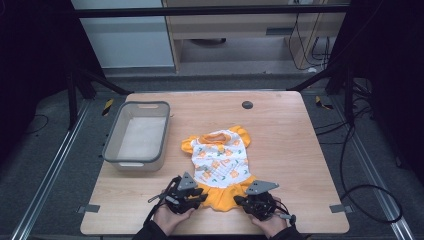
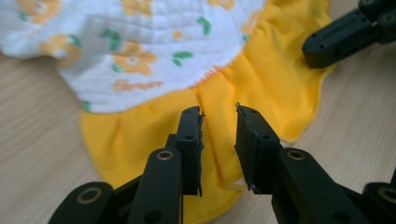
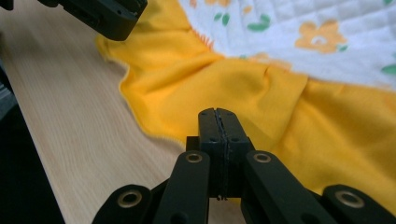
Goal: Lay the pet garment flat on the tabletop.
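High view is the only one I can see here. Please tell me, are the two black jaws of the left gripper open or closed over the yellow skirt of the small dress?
Observer: The left gripper is open; yellow ruffled skirt fabric shows in the gap between its jaws.
Operator: And the right gripper, is it the same?
Observer: No. The right gripper has its jaws pressed together, with no gap. I cannot tell whether any fabric is pinched.
Operator: Is the skirt flat near it?
Observer: No. The right gripper view shows raised folds in the skirt just beyond the jaw tips.
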The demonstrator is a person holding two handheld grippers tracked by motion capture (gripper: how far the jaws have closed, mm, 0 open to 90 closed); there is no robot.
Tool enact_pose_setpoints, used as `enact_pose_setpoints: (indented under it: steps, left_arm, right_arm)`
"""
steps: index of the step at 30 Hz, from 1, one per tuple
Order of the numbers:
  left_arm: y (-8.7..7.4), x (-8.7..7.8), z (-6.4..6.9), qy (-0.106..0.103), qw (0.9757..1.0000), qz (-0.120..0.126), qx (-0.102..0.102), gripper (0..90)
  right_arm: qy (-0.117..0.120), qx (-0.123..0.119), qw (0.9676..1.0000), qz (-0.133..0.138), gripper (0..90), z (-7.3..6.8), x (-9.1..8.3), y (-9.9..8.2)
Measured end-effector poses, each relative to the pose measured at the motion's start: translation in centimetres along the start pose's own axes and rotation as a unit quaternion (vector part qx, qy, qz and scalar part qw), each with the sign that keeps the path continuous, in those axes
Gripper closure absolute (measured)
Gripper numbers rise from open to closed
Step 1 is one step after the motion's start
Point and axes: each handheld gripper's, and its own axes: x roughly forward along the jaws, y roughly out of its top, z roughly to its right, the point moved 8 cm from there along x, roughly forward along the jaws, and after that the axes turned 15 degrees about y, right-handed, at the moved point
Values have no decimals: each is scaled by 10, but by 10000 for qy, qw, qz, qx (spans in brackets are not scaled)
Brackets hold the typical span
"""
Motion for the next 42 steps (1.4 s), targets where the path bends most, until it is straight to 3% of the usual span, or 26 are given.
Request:
enact_pose_setpoints:
  steps: [3, 9, 13, 17, 22, 26, 29, 34, 37, 42]
  left_arm:
    - [-6, 0, 11, -38, 9997, -98, 242, 708]
    - [-16, -1, 21, -5, 9988, -213, 442, 702]
    - [-17, -3, 21, -15, 9990, -210, 394, 702]
    - [-7, -13, 16, -81, 9998, 22, 199, 726]
    - [14, -31, -11, 152, 9989, 442, -58, 754]
    - [32, -29, -41, 424, 9968, 614, -298, 784]
    - [46, -19, -59, 625, 9945, 705, -461, 821]
    - [70, 10, -78, 1022, 9895, 791, -655, 868]
    - [82, 30, -90, 1323, 9859, 749, -694, 890]
    - [98, 64, -103, 1501, 9820, 565, -997, 890]
  right_arm:
    - [96, 2, 9999, -125, 900, -4, 1, -6]
    - [169, -62, 9997, -189, 900, -12, -2, -12]
    - [189, -38, 9995, -253, 900, -13, -4, -16]
    - [184, -95, 9998, 67, 900, -13, -11, -6]
    - [-139, -126, 9974, 690, 900, 4, -36, 17]
    - [-437, 26, 9945, 954, 900, 26, -45, 31]
    - [-501, 148, 9943, 926, 900, 38, -37, 35]
    - [-552, 117, 9958, 723, 900, 45, -18, 36]
    - [-622, 126, 9959, 644, 900, 49, -10, 36]
    - [-674, 18, 9967, 459, 900, 50, 2, 34]
